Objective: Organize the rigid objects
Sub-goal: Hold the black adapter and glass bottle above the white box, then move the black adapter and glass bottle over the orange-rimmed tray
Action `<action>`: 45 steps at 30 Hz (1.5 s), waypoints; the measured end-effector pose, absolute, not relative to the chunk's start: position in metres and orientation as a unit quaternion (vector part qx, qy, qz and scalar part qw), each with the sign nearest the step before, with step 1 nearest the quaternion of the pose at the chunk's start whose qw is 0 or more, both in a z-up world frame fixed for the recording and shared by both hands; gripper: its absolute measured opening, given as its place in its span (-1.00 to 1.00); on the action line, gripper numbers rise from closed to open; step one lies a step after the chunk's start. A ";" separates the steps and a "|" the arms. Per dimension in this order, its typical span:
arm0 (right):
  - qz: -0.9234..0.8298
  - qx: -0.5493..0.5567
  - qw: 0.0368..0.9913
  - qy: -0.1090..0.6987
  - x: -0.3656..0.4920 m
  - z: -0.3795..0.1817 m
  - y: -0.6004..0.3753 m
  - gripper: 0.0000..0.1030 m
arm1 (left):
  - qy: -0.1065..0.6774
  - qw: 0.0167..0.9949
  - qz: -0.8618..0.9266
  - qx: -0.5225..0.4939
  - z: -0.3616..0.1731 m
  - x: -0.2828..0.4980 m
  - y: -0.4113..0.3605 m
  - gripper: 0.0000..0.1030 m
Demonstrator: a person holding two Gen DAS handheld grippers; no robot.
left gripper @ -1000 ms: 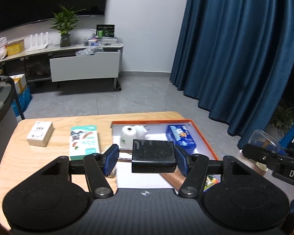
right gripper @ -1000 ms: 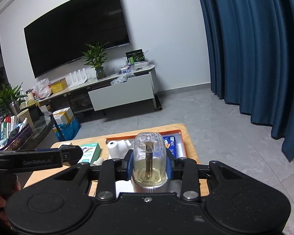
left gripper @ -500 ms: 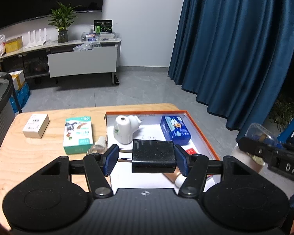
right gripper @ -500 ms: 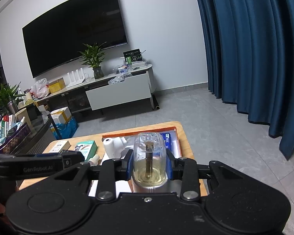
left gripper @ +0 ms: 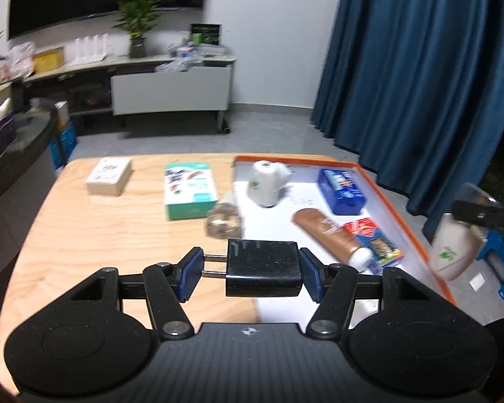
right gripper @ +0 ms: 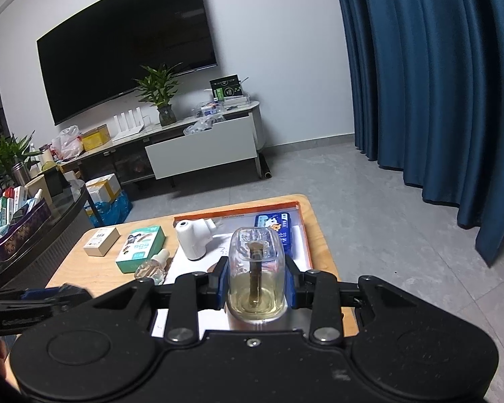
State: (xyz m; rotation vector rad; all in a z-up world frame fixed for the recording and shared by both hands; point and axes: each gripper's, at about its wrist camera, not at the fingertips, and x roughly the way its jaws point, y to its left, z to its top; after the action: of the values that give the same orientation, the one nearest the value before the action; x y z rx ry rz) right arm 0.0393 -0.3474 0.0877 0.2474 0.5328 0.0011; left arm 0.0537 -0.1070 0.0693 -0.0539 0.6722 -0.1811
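My left claw (left gripper: 250, 273) is pinching a black plug adapter (left gripper: 262, 272) above the wooden table (left gripper: 84, 235); my right claw (right gripper: 256, 283) is gripping a clear refill bottle (right gripper: 256, 268). Ahead, the orange-rimmed tray (left gripper: 400, 208) is holding a blue box (left gripper: 341, 191) and brown tube (left gripper: 329, 235).

Both wrist views angled down, sharing wooden table (left gripper: 84, 235), orange tray (right gripper: 299, 221)

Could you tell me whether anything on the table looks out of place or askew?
Yes: a small clear bottle lies tipped on its side on the bare wood, against the orange-rimmed tray's left edge. Inside the tray, the brown tube lies diagonally. No spill shows.
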 end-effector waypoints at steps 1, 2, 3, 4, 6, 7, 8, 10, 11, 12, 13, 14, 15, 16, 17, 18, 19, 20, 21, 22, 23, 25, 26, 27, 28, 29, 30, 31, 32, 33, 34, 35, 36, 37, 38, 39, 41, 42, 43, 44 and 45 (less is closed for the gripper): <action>-0.002 0.122 0.957 0.262 0.038 0.087 -0.348 -0.24 | 0.330 0.940 -0.082 -0.031 0.069 0.054 -0.102 0.19; -0.004 0.124 0.958 0.260 0.037 0.088 -0.350 -0.24 | 0.330 0.941 -0.075 -0.032 0.069 0.053 -0.097 0.19; -0.005 0.125 0.958 0.259 0.037 0.089 -0.351 -0.24 | 0.329 0.941 -0.068 -0.033 0.070 0.054 -0.092 0.19; -0.007 0.125 0.958 0.257 0.036 0.090 -0.352 -0.24 | 0.328 0.942 -0.063 -0.037 0.070 0.054 -0.088 0.19; -0.012 0.125 0.959 0.253 0.034 0.091 -0.355 -0.24 | 0.326 0.943 -0.055 -0.043 0.072 0.056 -0.083 0.19; -0.014 0.126 0.959 0.252 0.033 0.092 -0.356 -0.24 | 0.324 0.944 -0.052 -0.044 0.073 0.056 -0.082 0.19; -0.015 0.126 0.960 0.250 0.032 0.093 -0.357 -0.24 | 0.323 0.944 -0.051 -0.046 0.074 0.056 -0.080 0.19; -0.019 0.125 0.960 0.248 0.029 0.094 -0.359 -0.24 | 0.321 0.945 -0.052 -0.047 0.074 0.056 -0.078 0.19; -0.020 0.125 0.961 0.247 0.029 0.094 -0.359 -0.24 | 0.320 0.945 -0.053 -0.047 0.074 0.056 -0.078 0.19; -0.020 0.125 0.961 0.247 0.028 0.095 -0.360 -0.24 | 0.319 0.945 -0.053 -0.047 0.074 0.056 -0.078 0.19; -0.021 0.126 0.961 0.247 0.027 0.095 -0.360 -0.24 | 0.319 0.945 -0.055 -0.047 0.074 0.056 -0.079 0.19; -0.022 0.125 0.961 0.246 0.027 0.095 -0.360 -0.24 | 0.319 0.945 -0.056 -0.048 0.074 0.055 -0.078 0.19; -0.023 0.126 0.961 0.246 0.027 0.096 -0.361 -0.24 | 0.319 0.945 -0.056 -0.048 0.074 0.055 -0.078 0.19; -0.023 0.127 0.961 0.245 0.025 0.096 -0.362 -0.24 | 0.319 0.945 -0.056 -0.049 0.074 0.055 -0.077 0.19; -0.023 0.127 0.961 0.245 0.025 0.096 -0.362 -0.24 | 0.319 0.945 -0.056 -0.049 0.074 0.055 -0.076 0.19; -0.023 0.127 0.961 0.244 0.024 0.096 -0.362 -0.24 | 0.318 0.945 -0.056 -0.050 0.074 0.054 -0.076 0.19; -0.024 0.127 0.961 0.245 0.024 0.096 -0.362 -0.24 | 0.318 0.945 -0.054 -0.050 0.074 0.054 -0.075 0.19; -0.024 0.127 0.961 0.244 0.023 0.096 -0.362 -0.24 | 0.318 0.945 -0.053 -0.051 0.074 0.054 -0.074 0.19; -0.023 0.128 0.961 0.245 0.023 0.096 -0.362 -0.24 | 0.318 0.945 -0.053 -0.052 0.074 0.054 -0.074 0.19; -0.023 0.127 0.961 0.245 0.023 0.096 -0.362 -0.24 | 0.318 0.945 -0.053 -0.052 0.074 0.054 -0.074 0.19; -0.023 0.127 0.961 0.246 0.023 0.096 -0.361 -0.24 | 0.317 0.945 -0.053 -0.052 0.074 0.054 -0.074 0.19; -0.020 0.126 0.961 0.247 0.023 0.097 -0.360 -0.24 | 0.317 0.945 -0.054 -0.052 0.074 0.054 -0.073 0.19; -0.020 0.126 0.961 0.247 0.024 0.097 -0.359 -0.24 | 0.318 0.945 -0.055 -0.052 0.074 0.055 -0.073 0.19; -0.019 0.126 0.961 0.246 0.024 0.098 -0.359 -0.24 | 0.318 0.945 -0.055 -0.052 0.074 0.055 -0.074 0.19; -0.018 0.127 0.961 0.246 0.024 0.098 -0.359 -0.24 | 0.318 0.945 -0.055 -0.052 0.074 0.055 -0.074 0.19; -0.018 0.128 0.961 0.246 0.024 0.099 -0.359 -0.24 | 0.318 0.945 -0.055 -0.052 0.074 0.055 -0.075 0.19; -0.017 0.128 0.961 0.246 0.024 0.100 -0.360 -0.24 | 0.318 0.945 -0.056 -0.051 0.075 0.055 -0.075 0.19; -0.016 0.128 0.961 0.246 0.025 0.100 -0.360 -0.24 | 0.317 0.945 -0.058 -0.051 0.075 0.055 -0.076 0.19; -0.016 0.128 0.961 0.246 0.025 0.100 -0.360 -0.24 | 0.316 0.945 -0.060 -0.051 0.075 0.054 -0.077 0.19; -0.014 0.128 0.961 0.246 0.025 0.100 -0.361 -0.24 | 0.316 0.946 -0.061 -0.051 0.076 0.055 -0.078 0.19; -0.013 0.127 0.961 0.246 0.026 0.101 -0.361 -0.24 | 0.315 0.946 -0.063 -0.051 0.076 0.055 -0.080 0.19; -0.013 0.127 0.961 0.246 0.025 0.101 -0.361 -0.24 | 0.314 0.946 -0.066 -0.051 0.076 0.055 -0.082 0.19; -0.011 0.127 0.961 0.246 0.025 0.100 -0.361 -0.24 | 0.312 0.946 -0.069 -0.050 0.077 0.054 -0.083 0.19; -0.009 0.127 0.961 0.246 0.024 0.100 -0.361 -0.24 | 0.311 0.947 -0.071 -0.048 0.078 0.054 -0.085 0.19; -0.008 0.127 0.961 0.246 0.024 0.100 -0.361 -0.24 | 0.310 0.947 -0.073 -0.048 0.078 0.055 -0.087 0.19; -0.007 0.126 0.961 0.247 0.025 0.101 -0.361 -0.24 | 0.310 0.946 -0.075 -0.048 0.078 0.055 -0.088 0.19; -0.005 0.126 0.961 0.247 0.026 0.101 -0.360 -0.24 | 0.309 0.947 -0.078 -0.046 0.079 0.055 -0.090 0.19; -0.004 0.127 0.961 0.247 0.026 0.101 -0.361 -0.24 | 0.308 0.947 -0.079 -0.047 0.079 0.056 -0.091 0.19; -0.003 0.127 0.961 0.246 0.025 0.100 -0.363 -0.24 | 0.308 0.947 -0.080 -0.048 0.079 0.056 -0.092 0.19; -0.003 0.127 0.961 0.246 0.025 0.101 -0.363 -0.24 | 0.307 0.947 -0.082 -0.048 0.080 0.056 -0.092 0.19; -0.002 0.126 0.961 0.246 0.025 0.101 -0.363 -0.24 | 0.306 0.947 -0.082 -0.047 0.080 0.056 -0.093 0.19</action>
State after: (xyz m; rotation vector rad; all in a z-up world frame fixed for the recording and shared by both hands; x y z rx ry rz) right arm 0.0248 -0.3634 0.1008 0.2563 0.4989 -0.0048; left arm 0.0563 -0.0928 0.0800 -0.0949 0.6238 -0.1675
